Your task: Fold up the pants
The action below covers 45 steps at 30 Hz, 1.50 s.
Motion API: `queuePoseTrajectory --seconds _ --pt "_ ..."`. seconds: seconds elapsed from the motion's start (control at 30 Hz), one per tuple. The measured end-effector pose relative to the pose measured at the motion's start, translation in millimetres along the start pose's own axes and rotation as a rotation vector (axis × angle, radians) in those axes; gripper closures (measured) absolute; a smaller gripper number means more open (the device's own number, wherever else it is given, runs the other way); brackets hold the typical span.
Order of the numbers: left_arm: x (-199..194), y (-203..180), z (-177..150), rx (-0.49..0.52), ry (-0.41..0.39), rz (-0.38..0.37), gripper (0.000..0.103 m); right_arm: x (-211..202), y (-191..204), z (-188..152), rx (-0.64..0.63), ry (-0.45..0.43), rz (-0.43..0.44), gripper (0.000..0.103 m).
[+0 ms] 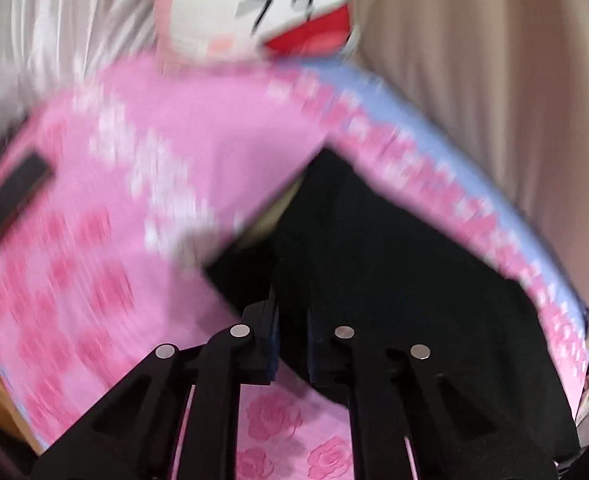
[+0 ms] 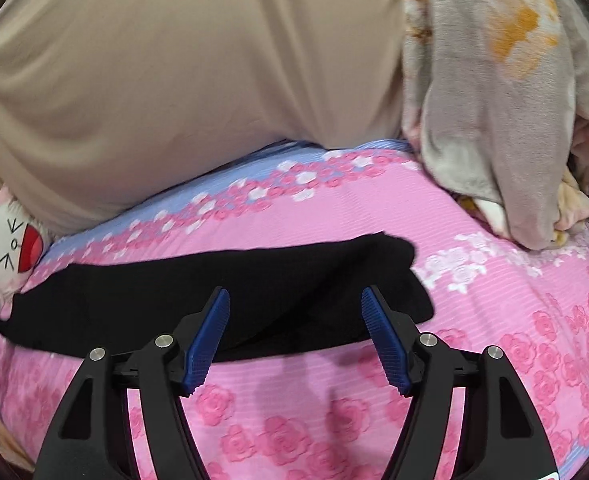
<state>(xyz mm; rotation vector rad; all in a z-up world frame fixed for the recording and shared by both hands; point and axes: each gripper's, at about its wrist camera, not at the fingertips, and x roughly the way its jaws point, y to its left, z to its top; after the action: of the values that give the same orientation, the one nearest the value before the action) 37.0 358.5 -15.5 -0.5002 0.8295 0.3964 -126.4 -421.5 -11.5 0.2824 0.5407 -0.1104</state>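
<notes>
Black pants lie in a long strip across a pink rose-print bed sheet, with a folded hump at their right end. My right gripper hovers over the pants' near edge, open, its blue pads wide apart with nothing pressed between them. In the blurred left wrist view the pants stretch away from my left gripper. Its fingers stand close together, shut on a pinch of the black cloth just above the sheet.
A beige cloth hangs behind the bed. A white plush toy with a red mouth sits at the bed's far end. A heap of grey flowered blanket lies on the right. A blurred black strip lies at the left edge.
</notes>
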Motion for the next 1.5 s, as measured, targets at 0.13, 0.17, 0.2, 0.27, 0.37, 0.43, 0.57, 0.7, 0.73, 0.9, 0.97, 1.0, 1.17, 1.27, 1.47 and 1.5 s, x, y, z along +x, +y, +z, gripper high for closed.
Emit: queuePoseTrajectory --seconds 0.13,0.17,0.2,0.27,0.37,0.43,0.57,0.7,0.73,0.9,0.97,1.0,1.17,1.27,1.47,1.5 --pt "6 7 22 0.054 -0.015 0.075 0.091 0 7 -9 0.009 0.015 0.009 0.027" --pt "27 10 19 0.074 0.042 0.107 0.09 5 4 -13 0.015 0.023 -0.01 0.027" --pt "39 11 13 0.084 0.07 0.14 0.089 10 -2 -16 0.037 0.04 -0.034 0.027" --pt "44 9 -3 0.103 0.071 0.192 0.082 18 -18 -20 0.138 0.079 -0.051 0.027" --pt "7 1 -19 0.098 -0.033 0.269 0.062 11 -36 -20 0.268 0.063 0.032 0.027" --pt "-20 -4 -23 0.096 -0.094 0.273 0.047 9 -44 -17 0.336 0.054 0.107 0.025" --pt "-67 -44 -31 0.174 -0.188 0.206 0.038 29 -54 -7 0.458 0.07 0.226 0.018" --pt "-76 -95 -55 0.286 -0.192 0.103 0.028 68 -52 21 0.394 0.104 0.147 0.092" --pt "-75 -107 -60 0.309 -0.187 0.094 0.028 67 -44 33 0.343 0.086 0.109 0.092" --pt "-68 -149 -95 0.41 -0.154 0.034 0.028 -5 24 75 -0.091 -0.207 0.032 0.079" --pt "-59 -162 -111 0.438 -0.118 -0.002 0.028 18 0 66 -0.07 -0.103 -0.018 0.054" --pt "-55 -166 -116 0.446 -0.103 -0.009 0.028 39 -22 52 -0.031 -0.01 -0.09 0.049" --pt "-37 -190 -143 0.501 -0.033 -0.025 0.028 38 -91 -11 0.251 0.093 -0.139 0.048" --pt "-32 -208 -151 0.539 -0.018 -0.047 0.027 24 -85 -13 0.276 0.074 -0.06 0.047" --pt "-38 -244 -168 0.579 -0.014 -0.116 0.022 59 -60 31 0.122 0.074 -0.079 0.023" --pt "-40 -248 -170 0.582 -0.019 -0.121 0.019 79 -59 37 0.101 0.112 -0.076 0.023"
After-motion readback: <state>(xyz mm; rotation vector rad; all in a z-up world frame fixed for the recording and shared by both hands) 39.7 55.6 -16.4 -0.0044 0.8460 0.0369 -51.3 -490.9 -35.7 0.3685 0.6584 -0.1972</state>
